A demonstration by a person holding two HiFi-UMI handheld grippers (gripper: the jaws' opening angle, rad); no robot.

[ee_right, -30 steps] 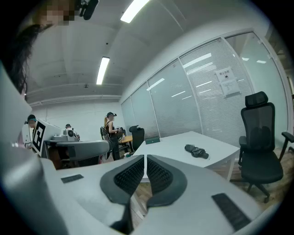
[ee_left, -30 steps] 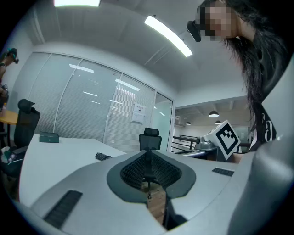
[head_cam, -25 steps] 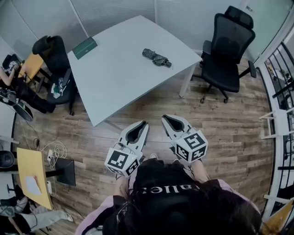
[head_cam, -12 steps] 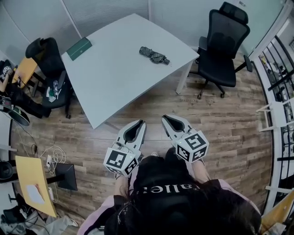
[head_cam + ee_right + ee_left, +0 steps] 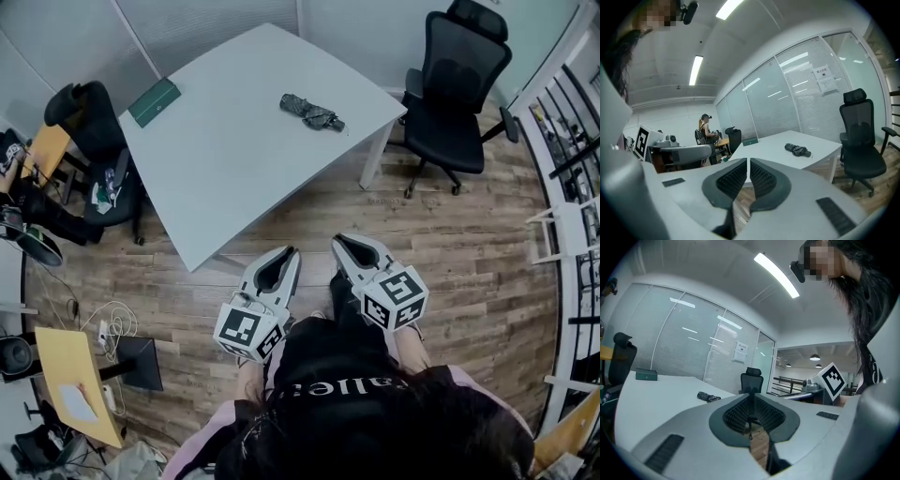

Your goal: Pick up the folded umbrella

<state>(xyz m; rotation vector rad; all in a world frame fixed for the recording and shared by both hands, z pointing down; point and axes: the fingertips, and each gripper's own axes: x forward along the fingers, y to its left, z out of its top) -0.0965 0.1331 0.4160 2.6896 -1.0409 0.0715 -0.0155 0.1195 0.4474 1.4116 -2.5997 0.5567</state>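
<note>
- Little is changing from a second ago: the left gripper (image 5: 292,251) and right gripper (image 5: 337,240) are staying low at the person's waist, both with jaws pressed together on nothing, so the reach is probably only beginning.
- The folded umbrella (image 5: 311,111) is lying well away from both grippers, far across the white table (image 5: 234,178), towards the black office chair (image 5: 455,89).
- It is showing as a short, dark, rumpled bundle lying flat.
</note>
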